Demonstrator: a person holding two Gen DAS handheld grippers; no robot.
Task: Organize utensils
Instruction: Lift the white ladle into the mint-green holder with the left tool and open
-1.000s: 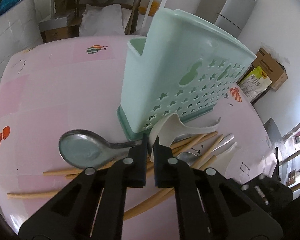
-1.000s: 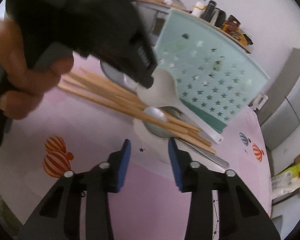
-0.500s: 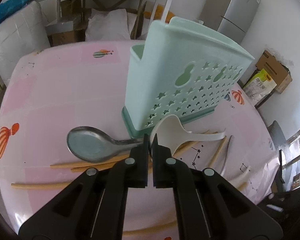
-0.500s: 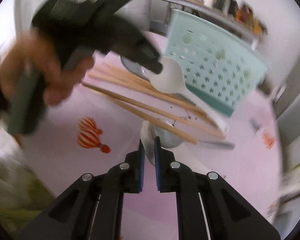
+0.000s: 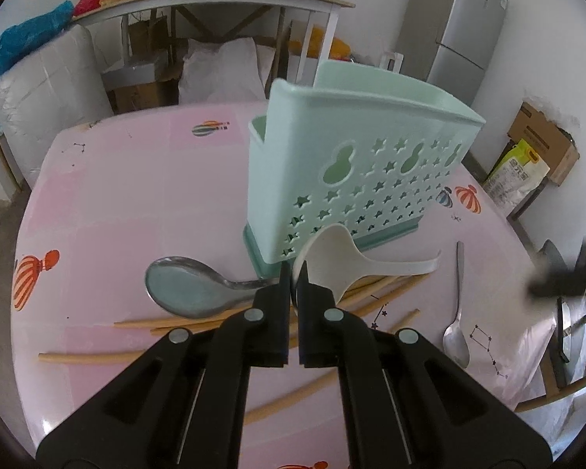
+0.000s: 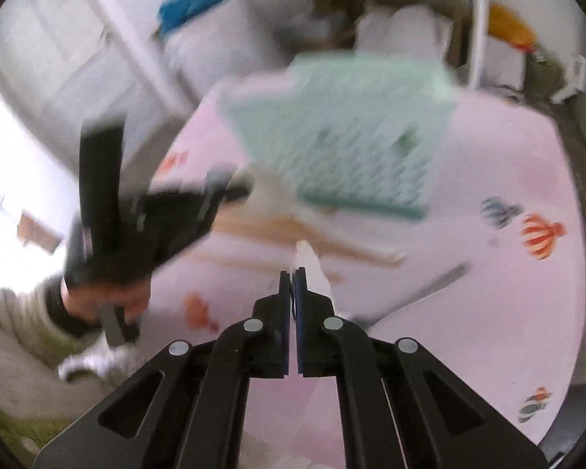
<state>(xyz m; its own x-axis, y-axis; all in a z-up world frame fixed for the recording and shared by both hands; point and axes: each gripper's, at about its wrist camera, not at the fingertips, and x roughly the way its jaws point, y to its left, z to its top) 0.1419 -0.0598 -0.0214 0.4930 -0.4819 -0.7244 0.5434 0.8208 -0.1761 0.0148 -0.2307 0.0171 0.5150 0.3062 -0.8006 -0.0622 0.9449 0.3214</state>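
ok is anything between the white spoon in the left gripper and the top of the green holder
Nothing visible blocks it. The left gripper pinches the white spoon by its bowl, just in front of the green holder. The holder's tall front wall stands between spoon and opening, so the spoon must go up over the rim.

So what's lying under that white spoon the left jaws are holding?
Under the white spoon lie several wooden chopsticks on the pink table. The handle of the big metal spoon runs toward it, but the handle's end is hidden behind the left gripper.
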